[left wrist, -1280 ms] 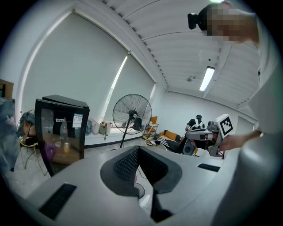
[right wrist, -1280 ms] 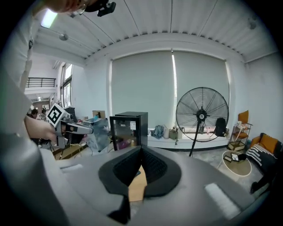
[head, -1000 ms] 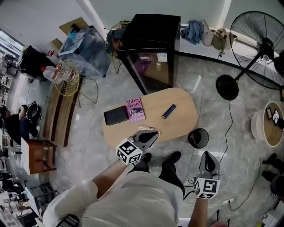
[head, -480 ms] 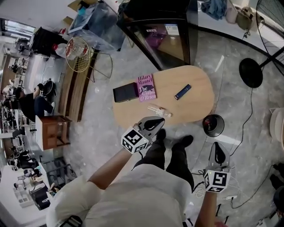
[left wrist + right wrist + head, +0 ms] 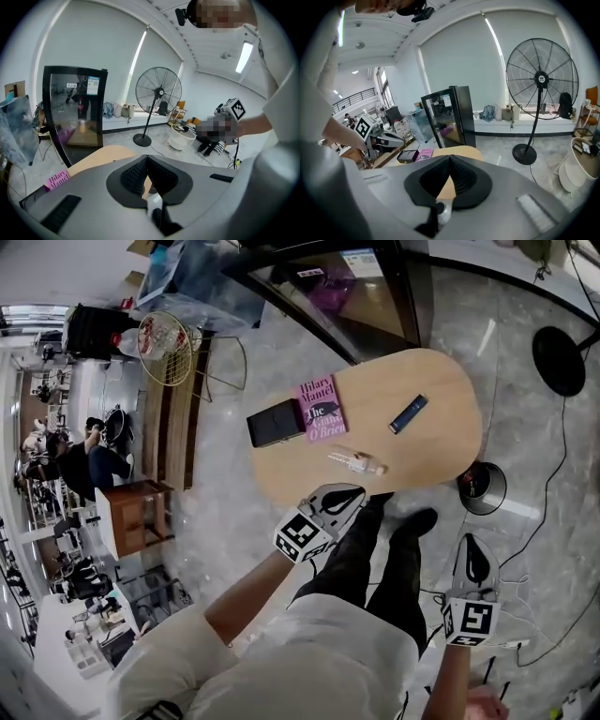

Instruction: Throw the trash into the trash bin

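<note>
A small clear plastic bottle (image 5: 356, 462) lies on its side near the front edge of the oval wooden table (image 5: 441, 451). A black round trash bin (image 5: 484, 487) stands on the floor at the table's right end, partly under the rim. My left gripper (image 5: 359, 490) is shut and empty, its tip over the table's near edge, just short of the bottle. My right gripper (image 5: 472, 540) is also shut and empty, above the floor in front of the bin. In the gripper views the left jaws (image 5: 146, 157) and right jaws (image 5: 450, 157) meet with nothing between them.
A pink book (image 5: 319, 409), a black case (image 5: 276, 422) and a dark blue bar (image 5: 409, 413) also lie on the table. A glass-front cabinet (image 5: 366, 287) stands behind it, a floor fan's base (image 5: 558, 360) to the right. Cables run over the floor by my legs.
Both grippers have sunk lower, still shut. The head view has tipped, so the table and the bin sit lower and farther right in frame, and the bottle is in plain sight.
</note>
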Demonstrator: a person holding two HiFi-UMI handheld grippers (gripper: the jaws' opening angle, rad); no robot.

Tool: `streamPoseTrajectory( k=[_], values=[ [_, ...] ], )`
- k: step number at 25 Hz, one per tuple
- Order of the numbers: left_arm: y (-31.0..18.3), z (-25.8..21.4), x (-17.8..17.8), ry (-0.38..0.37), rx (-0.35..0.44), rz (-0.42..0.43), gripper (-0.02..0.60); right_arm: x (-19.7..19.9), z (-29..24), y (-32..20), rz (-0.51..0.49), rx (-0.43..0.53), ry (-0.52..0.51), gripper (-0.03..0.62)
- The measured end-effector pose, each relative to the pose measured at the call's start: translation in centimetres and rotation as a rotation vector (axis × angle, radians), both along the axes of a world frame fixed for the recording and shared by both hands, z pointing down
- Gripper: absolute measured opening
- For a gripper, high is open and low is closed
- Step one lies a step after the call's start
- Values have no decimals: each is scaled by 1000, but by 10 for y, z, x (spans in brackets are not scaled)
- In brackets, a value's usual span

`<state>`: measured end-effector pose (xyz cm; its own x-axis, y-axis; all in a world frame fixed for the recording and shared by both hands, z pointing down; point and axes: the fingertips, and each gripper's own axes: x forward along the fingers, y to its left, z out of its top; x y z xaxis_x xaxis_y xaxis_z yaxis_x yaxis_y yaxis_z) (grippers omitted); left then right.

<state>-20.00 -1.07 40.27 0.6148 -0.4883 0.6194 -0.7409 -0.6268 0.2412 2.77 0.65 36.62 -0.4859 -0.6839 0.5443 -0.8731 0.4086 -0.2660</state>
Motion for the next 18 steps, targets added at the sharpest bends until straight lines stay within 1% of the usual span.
streamPoseTrajectory(
  k=[5, 7, 10, 14, 18],
  values=[
    [-2, 53, -25, -36, -60, 51, 11, -30, 43, 2, 18, -67, -10, 11],
    [-4, 74, -35, -55, -77, 70, 34, -43, 60, 2, 26, -91, -21, 11],
    [-9, 109, -49, -91, -99, 104, 43, -62, 86, 1, 33, -120, -40, 11],
    [-9, 161, -72, -172, -133, 177, 66, -88, 121, 2, 38, -162, -65, 11],
    [-4, 215, -94, -268, -158, 265, 107, -108, 154, 4, 36, -195, -82, 11]
  ],
)
